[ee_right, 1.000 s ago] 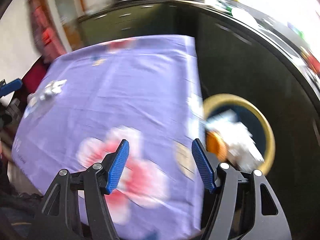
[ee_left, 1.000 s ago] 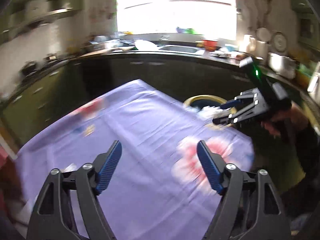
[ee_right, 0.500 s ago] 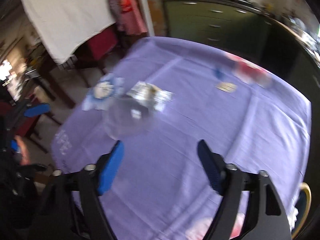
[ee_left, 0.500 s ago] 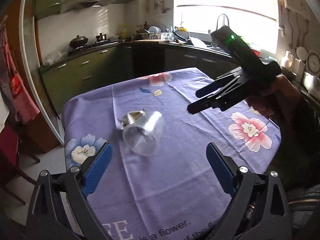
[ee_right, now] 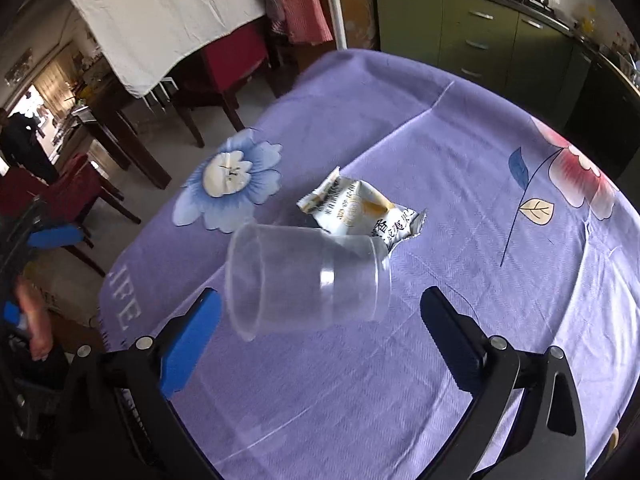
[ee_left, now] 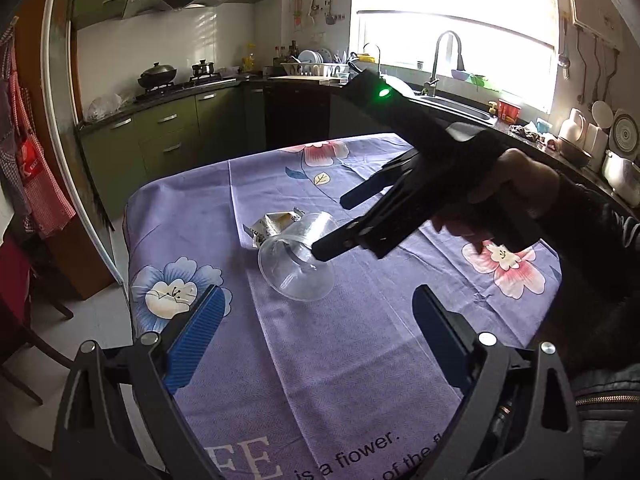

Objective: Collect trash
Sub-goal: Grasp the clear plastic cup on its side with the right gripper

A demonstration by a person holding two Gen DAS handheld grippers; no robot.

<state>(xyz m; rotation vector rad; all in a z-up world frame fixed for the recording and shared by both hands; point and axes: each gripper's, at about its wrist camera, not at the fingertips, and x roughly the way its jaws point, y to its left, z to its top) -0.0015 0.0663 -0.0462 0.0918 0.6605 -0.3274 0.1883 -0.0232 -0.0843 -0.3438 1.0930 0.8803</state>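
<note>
Two hand-held grippers hover over the worktop (ee_right: 460, 360): the left hand-held gripper (ee_left: 316, 330) wide and empty, the right hand-held gripper (ee_right: 320, 328) opening, nothing between its pads. One clear plastic cup (ee_right: 304, 280) lies tipped beside one crumpled wrapper (ee_right: 360, 210), touching.

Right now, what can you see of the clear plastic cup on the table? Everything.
The clear plastic cup is a see-through, thin-walled tumbler with a rolled rim and a faint band around its body. It looks empty. It lies tipped on its side on the purple floral tablecloth, with the crumpled snack wrapper at its base end, apparently touching. The right hand-held gripper, jaws opening, is close over it; whether a fingertip touches the cup cannot be told.
</note>
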